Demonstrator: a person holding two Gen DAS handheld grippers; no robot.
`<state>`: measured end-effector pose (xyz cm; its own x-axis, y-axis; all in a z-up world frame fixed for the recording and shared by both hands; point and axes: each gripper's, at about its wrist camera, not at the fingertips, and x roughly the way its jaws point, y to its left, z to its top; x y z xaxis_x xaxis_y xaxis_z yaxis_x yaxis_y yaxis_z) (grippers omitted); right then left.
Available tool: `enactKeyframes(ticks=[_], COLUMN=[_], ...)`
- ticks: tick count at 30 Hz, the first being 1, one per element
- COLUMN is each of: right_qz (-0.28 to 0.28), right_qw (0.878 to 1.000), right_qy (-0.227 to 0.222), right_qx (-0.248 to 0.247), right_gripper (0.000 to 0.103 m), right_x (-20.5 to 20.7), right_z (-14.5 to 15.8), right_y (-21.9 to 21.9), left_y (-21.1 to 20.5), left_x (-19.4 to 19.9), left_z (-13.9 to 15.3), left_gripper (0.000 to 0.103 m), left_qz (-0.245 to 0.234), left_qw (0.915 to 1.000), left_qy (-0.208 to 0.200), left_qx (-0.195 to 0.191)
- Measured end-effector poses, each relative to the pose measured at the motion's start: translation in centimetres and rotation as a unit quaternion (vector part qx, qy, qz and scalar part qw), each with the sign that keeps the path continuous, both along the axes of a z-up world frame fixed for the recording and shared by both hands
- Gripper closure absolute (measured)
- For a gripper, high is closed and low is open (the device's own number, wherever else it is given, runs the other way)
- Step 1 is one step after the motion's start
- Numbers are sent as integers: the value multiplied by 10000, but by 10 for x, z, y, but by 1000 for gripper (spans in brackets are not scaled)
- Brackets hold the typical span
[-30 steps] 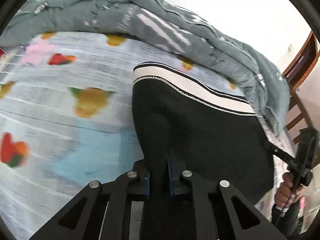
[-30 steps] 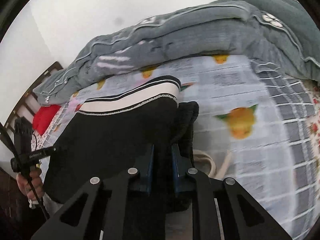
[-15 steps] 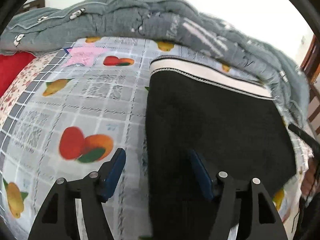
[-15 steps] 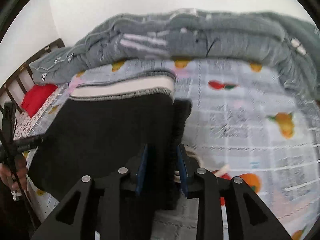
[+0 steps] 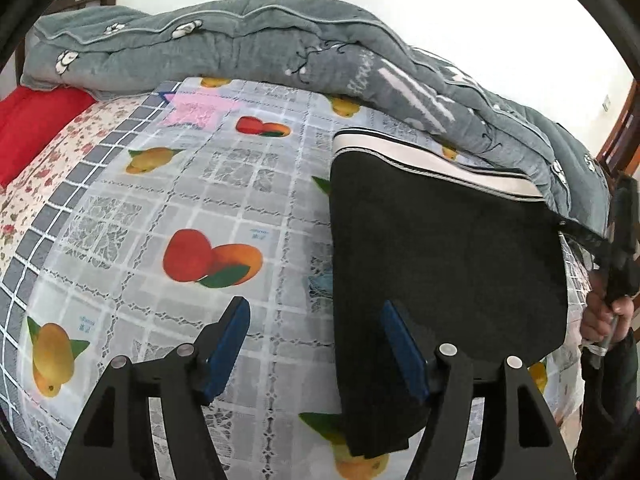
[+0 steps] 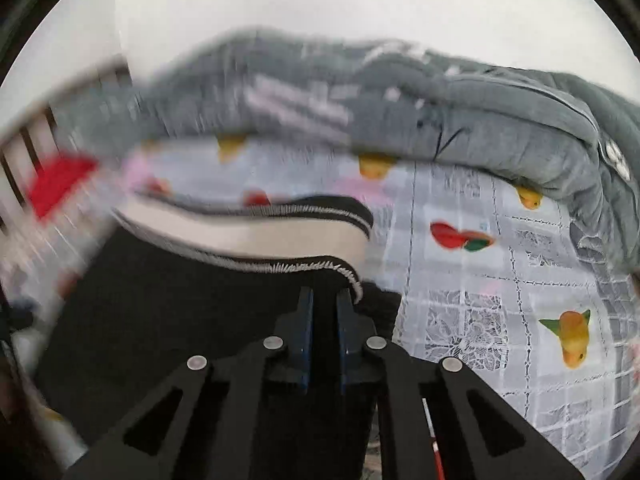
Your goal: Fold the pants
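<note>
Left wrist view shows the left claw (image 5: 314, 344) spread wide and holding nothing, low over the sheet (image 5: 168, 208). Its right finger sits over the pants' (image 5: 440, 248) near-left edge and its left finger over bare sheet, so that edge runs up between the two pads. The pants lie ahead and to the right of this claw as a flat black block. Its long side runs away from the claw toward the striped waistband (image 5: 432, 160), which sits at the far end, just under the grey quilt (image 5: 280, 48).

Right wrist view is blurred on its left half. The right claw (image 6: 323, 312) is narrow, its pads pinched on black cloth just below the waistband (image 6: 256, 236) corner. That corner lies straight ahead of it, and the bulk of the pants spreads to its left.

By my reading, the coming move turns on that near-left edge. The left claw is the free one and already straddles it, so it need only close and carry the edge along the long axis.

No containers are in view. A red pillow (image 5: 28, 128) lies far left, well apart from the pants.
</note>
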<state>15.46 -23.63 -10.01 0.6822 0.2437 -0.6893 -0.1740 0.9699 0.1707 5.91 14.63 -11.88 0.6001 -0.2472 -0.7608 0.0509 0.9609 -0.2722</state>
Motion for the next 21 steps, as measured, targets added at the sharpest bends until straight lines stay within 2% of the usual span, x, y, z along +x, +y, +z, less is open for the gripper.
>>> enactKeyframes(ticks=[2, 4, 6, 7, 10, 11, 14, 17, 21], right_qz=[-167, -267, -352, -374, -318, -381, -202, -92, -12], right_qw=[9998, 9995, 9974, 9972, 9977, 9981, 9984, 9995, 9996], right_qy=[-62, 86, 525, 497, 364, 161, -49, 0, 252], right_qx=[99, -153, -353, -411, -472, -447, -531, -287, -148], right_gripper=[94, 94, 90, 88, 87, 86, 82, 81, 82], right_x=[-10, -9, 2, 3, -3, -8, -7, 9, 36], right_z=[5, -12, -40, -45, -24, -13, 5, 4, -20], right_y=[-14, -15, -16, -15, -14, -13, 1, 8, 14], left_y=[-6, -17, -30, -37, -57, -62, -81, -101, -127], left_x=[-2, 0, 4, 7, 13, 18, 47, 81, 127], left_z=[3, 8, 13, 17, 32, 37, 48, 48, 27], left_gripper=[36, 36, 36, 36, 36, 36, 36, 36, 36], left_qz=[-55, -163, -229, -266, -453, -492, -540, -646, -632], left_qw=[10000, 9998, 9994, 9991, 9967, 9958, 9948, 9944, 9929], left_qy=[-37, -116, -176, -204, -442, -522, -666, -690, -613], left_qx=[14, 37, 167, 271, 505, 563, 548, 467, 806])
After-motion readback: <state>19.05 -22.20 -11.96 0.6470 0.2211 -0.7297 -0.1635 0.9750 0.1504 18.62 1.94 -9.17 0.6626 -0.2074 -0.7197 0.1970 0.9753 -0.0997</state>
